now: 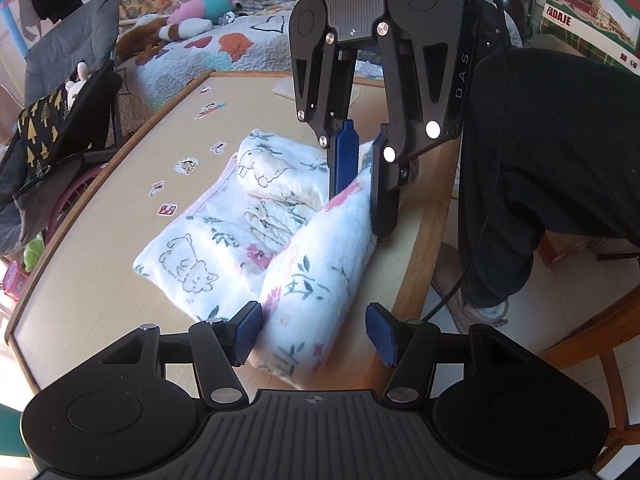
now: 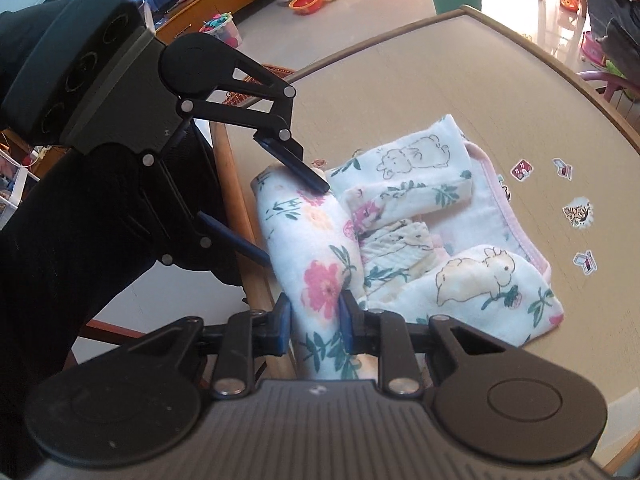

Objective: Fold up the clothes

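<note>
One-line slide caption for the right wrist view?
Right gripper pinches the folded edge of the floral baby garment at the table's near edge while the left gripper straddles its far end.

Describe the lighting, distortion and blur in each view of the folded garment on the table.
Left wrist view: fisheye bends the table edge into a curve; sunlight lights the garment, with a warm glare patch near the left gripper; focus is sharp. Right wrist view: the same curved rim; the garment is evenly lit, the floor behind glares, and the dark sleeve loses detail.

Floral garment (image 1: 248, 220) is half folded on the worktop (image 1: 100, 280). Left claw (image 1: 312, 332) gapes around its raised fold. Right claw (image 1: 360, 168) pinches the far end.
</note>
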`<state>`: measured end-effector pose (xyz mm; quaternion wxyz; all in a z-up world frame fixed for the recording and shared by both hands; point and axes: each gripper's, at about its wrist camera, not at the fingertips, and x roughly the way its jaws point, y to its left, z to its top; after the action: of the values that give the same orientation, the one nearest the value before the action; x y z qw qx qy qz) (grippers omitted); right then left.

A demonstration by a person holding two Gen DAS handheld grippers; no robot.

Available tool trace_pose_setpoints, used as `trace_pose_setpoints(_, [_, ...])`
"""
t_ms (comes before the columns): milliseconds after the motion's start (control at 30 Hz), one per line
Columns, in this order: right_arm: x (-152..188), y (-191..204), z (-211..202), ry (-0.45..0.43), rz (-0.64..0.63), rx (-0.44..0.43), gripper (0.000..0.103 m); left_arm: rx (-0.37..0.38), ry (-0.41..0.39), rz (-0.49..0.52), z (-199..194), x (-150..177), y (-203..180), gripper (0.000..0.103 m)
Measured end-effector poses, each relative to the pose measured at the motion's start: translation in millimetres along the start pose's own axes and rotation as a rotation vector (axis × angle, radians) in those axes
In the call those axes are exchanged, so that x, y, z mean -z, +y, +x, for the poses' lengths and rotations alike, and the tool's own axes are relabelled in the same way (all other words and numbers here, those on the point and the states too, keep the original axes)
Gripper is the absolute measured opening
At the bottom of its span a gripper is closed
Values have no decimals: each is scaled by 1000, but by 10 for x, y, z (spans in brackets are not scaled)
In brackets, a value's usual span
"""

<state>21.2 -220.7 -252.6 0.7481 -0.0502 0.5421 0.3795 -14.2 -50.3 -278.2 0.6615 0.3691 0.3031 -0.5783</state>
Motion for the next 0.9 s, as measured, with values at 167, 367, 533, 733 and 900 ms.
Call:
trace_pose_setpoints(167, [15,74,-14,-24,-30,56,27,13,39,-28,75,-43,85,35])
trace_pose_setpoints(367, [207,483,-92,-100,-161,253,33,82,79,-150,87,-90,247,31])
trace_pose_setpoints(533, [561,922,29,-97,-426,489,44,129,101,-228,110,-94,332,31])
trace_pose_setpoints(733, [629,929,241,-54,-529,629,43,149,125,-227,149,-128,332,31])
trace_pose_setpoints(900, [461,752,167,-16,-385,518,26,179,130,-243,195,-171,378,31])
